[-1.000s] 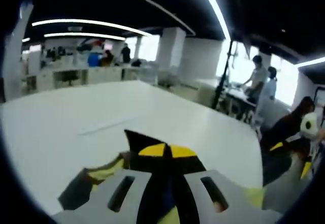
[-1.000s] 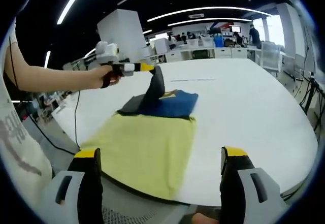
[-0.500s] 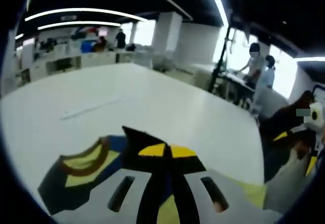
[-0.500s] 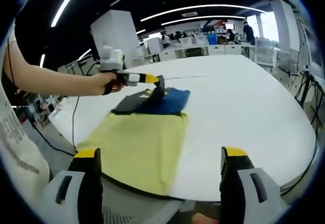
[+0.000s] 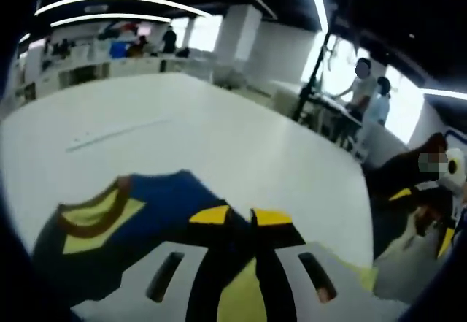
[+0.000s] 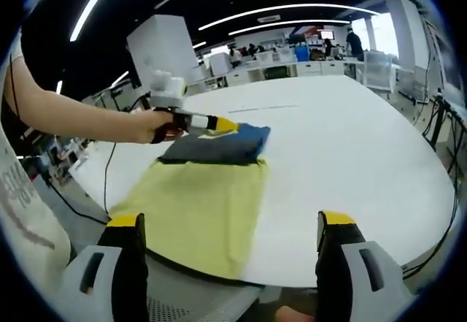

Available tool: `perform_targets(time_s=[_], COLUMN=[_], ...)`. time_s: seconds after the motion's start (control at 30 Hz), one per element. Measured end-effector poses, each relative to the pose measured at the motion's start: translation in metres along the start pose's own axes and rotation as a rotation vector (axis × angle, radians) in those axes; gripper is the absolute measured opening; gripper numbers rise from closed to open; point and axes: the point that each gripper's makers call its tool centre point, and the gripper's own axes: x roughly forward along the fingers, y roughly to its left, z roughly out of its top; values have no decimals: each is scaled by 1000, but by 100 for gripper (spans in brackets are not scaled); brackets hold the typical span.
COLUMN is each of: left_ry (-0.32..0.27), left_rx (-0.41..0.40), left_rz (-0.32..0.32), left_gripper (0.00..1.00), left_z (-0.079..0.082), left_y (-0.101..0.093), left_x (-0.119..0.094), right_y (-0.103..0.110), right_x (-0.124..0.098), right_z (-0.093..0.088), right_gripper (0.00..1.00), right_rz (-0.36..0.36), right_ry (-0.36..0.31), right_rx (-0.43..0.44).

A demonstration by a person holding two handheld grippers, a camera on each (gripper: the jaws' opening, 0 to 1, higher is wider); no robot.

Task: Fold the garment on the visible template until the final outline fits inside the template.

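A navy garment (image 6: pixel 219 147) lies folded flat on the far end of a yellow template (image 6: pixel 197 205) on the white table (image 6: pixel 350 139). My left gripper (image 6: pixel 222 125), held by a hand, rests low on the garment's top edge. In the left gripper view its yellow-tipped jaws (image 5: pixel 241 216) stand slightly apart over the navy garment (image 5: pixel 153 209), whose yellow collar (image 5: pixel 95 216) shows at the left. The yellow template (image 5: pixel 241 300) shows between the jaws lower down. My right gripper (image 6: pixel 230 223) is wide open with nothing in it, held off the table's near edge.
A person's arm (image 6: pixel 80 117) reaches in from the left. A cable (image 6: pixel 106 176) hangs at the table's left edge. A faint line (image 5: pixel 117 133) marks the table (image 5: pixel 233 147) beyond the garment. Two people (image 5: pixel 368 96) stand far off by desks.
The lifted fold of the garment has been brought down flat onto the rest. The left gripper dropped low to the table and its jaws parted a little. The right gripper stayed put.
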Motion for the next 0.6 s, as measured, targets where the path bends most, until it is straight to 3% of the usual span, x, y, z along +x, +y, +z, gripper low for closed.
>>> perform_targets(time_s=[0.07,0.2,0.23,0.37,0.5,0.6], left_ry=[-10,-31,-37,-48,-91,-99], left_rx=[-3,-58,-68,-71,-98,-96], left_rz=[0,-2,1,12,51,47], left_gripper=[26,63,68,76,100,100], left_z=[0,0,0,-1,1,-1], left_y=[-1,-2,-2,-1,4,5], left_x=[-1,-3,-5,-16,-30,-39], right_y=[0,0,1,5,10,11], right_x=[0,0,1,4,8,11], right_z=[0,0,-1,0,3,6], right_gripper=[97,97,97,97,97,97], right_rz=[-1,0,3,18,37,45], right_ry=[0,-2,-1,-2,-5,-7], right_rx=[-2,1,0,-7,-21,-27])
